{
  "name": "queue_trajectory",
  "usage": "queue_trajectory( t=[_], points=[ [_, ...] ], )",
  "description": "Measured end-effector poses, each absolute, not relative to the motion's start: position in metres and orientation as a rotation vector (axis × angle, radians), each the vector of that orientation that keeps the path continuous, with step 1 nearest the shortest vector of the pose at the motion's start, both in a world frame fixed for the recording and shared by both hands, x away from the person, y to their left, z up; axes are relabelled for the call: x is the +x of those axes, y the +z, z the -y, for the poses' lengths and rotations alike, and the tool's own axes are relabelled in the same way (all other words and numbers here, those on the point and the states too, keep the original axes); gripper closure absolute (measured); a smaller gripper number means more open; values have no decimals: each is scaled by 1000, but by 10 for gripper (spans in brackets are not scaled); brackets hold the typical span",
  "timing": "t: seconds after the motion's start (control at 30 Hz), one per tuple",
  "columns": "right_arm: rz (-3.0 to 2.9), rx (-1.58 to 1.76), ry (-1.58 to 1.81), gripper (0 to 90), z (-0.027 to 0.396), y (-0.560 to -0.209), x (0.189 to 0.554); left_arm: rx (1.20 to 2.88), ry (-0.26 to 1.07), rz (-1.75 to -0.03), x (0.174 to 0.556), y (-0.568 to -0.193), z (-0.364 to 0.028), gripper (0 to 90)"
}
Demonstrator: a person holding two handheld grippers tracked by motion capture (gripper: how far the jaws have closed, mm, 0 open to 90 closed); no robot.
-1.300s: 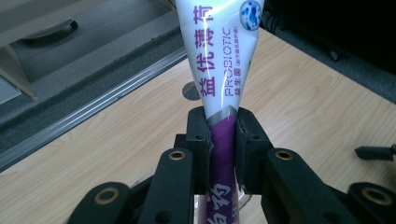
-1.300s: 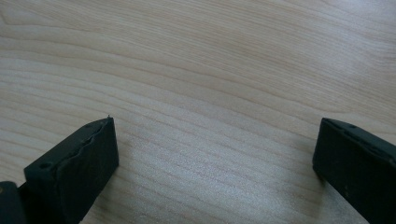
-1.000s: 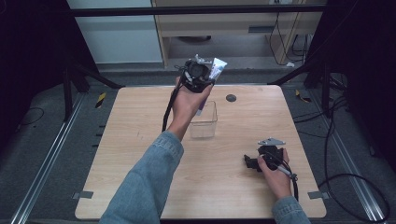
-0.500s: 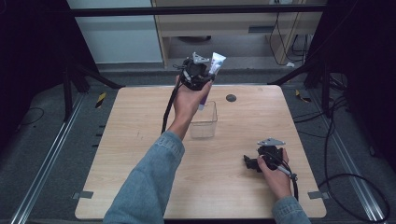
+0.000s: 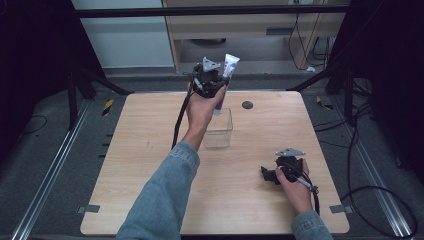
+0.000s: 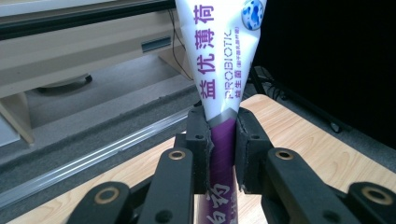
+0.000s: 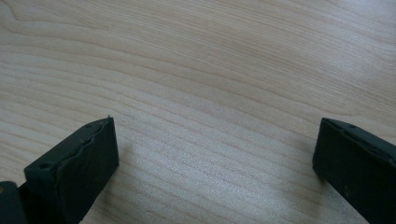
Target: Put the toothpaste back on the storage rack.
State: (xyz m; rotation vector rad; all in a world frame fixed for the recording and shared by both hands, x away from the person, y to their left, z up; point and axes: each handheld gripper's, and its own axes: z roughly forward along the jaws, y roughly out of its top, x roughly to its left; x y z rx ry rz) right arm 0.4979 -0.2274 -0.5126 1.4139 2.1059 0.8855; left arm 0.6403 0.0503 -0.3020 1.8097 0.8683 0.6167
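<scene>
My left gripper (image 5: 214, 85) is raised over the far middle of the table, shut on a white and purple toothpaste tube (image 5: 226, 75). The tube (image 6: 219, 70) stands nearly upright between the two pads (image 6: 200, 149), its flat white end up. Its lower end hangs above a clear plastic box (image 5: 218, 129) on the table. My right gripper (image 5: 267, 175) rests low at the table's near right, held by a hand. Its jaws stand wide apart over bare wood (image 7: 210, 116) with nothing between them.
A small dark round disc (image 5: 247, 105) lies on the wooden table (image 5: 140, 165) beyond the box. Past the far edge are a grey floor, a wooden cabinet (image 5: 240, 30) and dark frame legs. Cables trail on the floor at the right.
The left hand has tilted the tube more upright and shifted it slightly right above the box. The right hand and its gripper stay put.
</scene>
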Motion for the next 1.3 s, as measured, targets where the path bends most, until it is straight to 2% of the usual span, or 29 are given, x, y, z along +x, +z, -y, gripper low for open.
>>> queue_trajectory(
  t=[0.57, 1.3],
  points=[
    [-2111, 1416, 888, 5, 227, -513, 498, 1701, 626, -852, 641, -317, -57, 776],
    [-2112, 1427, 894, 5, 227, -512, 497, 1754, 638, -832, 632, -345, -58, 776]
  ],
)
